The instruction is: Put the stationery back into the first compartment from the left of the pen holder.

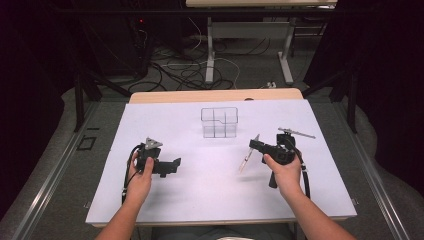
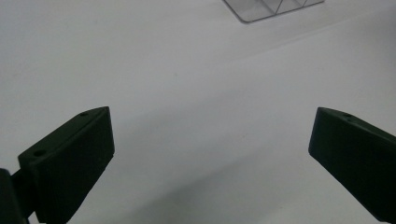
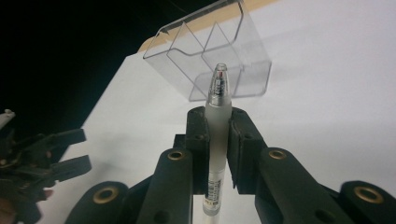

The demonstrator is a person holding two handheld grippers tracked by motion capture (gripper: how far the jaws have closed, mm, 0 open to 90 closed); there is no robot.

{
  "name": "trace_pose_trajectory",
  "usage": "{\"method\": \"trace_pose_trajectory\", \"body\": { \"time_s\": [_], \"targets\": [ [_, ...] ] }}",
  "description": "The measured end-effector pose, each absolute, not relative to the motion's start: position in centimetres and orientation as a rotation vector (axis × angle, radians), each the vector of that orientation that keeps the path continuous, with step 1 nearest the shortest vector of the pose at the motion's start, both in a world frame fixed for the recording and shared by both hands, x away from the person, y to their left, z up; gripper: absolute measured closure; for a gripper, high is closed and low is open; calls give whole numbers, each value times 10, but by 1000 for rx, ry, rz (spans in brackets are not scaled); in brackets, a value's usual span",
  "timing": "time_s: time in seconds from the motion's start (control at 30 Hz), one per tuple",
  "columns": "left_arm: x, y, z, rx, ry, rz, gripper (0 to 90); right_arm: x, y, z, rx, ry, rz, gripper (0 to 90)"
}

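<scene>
A frosted white pen [image 3: 218, 93] with a clear cap stands clamped between the jaws of my right gripper [image 3: 217, 119], its cap end pointing up toward a clear plastic organizer [image 3: 210, 51] with several compartments. In the high view the right gripper [image 1: 253, 145] hovers right of centre with the pen [image 1: 246, 161] slanting down to the left, apart from the organizer [image 1: 219, 121]. My left gripper [image 1: 175, 164] hangs over the left half of the white sheet. Its jaws stand wide open in the left gripper view [image 2: 210, 154], with bare sheet between them.
A second thin pen-like stick [image 1: 296, 132] lies on the white sheet [image 1: 200, 200] at the far right. The organizer's corner [image 2: 271, 7] shows at the top of the left gripper view. Beyond the table's wooden back edge [image 1: 215, 95] are cables and desk legs.
</scene>
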State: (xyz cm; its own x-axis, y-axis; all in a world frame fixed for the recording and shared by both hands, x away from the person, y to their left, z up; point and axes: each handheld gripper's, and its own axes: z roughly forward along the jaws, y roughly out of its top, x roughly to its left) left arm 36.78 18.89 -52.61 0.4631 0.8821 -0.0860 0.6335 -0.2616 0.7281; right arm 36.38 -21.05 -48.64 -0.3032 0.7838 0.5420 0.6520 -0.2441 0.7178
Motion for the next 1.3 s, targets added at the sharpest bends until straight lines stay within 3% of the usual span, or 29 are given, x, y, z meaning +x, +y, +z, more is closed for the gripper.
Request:
{"method": "trace_pose_trajectory", "body": {
  "time_s": [0.57,1.3],
  "targets": [
    [372,192,-529,1941,1292,407,1,397,-175,-446,1446,1895,1518,802],
    [373,194,-528,1919,1306,396,1,433,-142,-408,1331,1912,1528,803]
  ]
}}
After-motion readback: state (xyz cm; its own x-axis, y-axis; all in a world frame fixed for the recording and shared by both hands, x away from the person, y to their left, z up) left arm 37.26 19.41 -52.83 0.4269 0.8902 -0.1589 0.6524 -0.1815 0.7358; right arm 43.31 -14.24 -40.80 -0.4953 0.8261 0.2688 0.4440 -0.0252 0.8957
